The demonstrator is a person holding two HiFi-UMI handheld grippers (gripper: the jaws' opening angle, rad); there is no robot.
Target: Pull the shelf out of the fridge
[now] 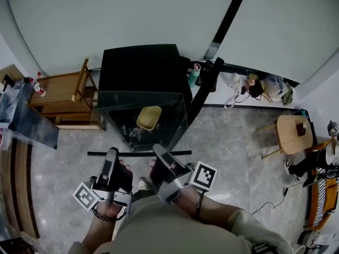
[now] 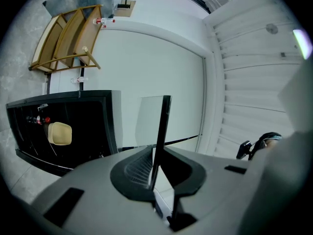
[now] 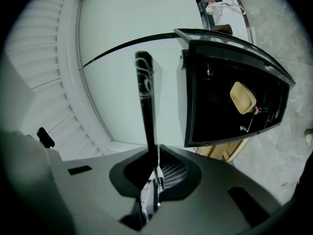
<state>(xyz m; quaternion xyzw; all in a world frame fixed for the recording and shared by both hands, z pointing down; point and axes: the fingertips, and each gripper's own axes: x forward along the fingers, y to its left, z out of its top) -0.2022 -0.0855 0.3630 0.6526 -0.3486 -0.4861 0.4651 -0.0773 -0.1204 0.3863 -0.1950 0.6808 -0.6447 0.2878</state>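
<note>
The fridge (image 1: 140, 67) is showing glossy black, with a pale yellow bowl (image 1: 149, 118) inside. The shelf (image 1: 119, 134) is showing clear glass edged in black. The left gripper (image 1: 112, 153) and right gripper (image 1: 160, 150) are showing grey, with black-and-white square markers, over the grey marbled floor (image 1: 222, 136).

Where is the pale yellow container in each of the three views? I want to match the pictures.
Head view: the pale yellow container is just left of centre, in the middle of the picture.
Left gripper view: far left, mid-height.
Right gripper view: right of centre, slightly above mid-height.
Shared landmark: the black fridge around it.
</note>
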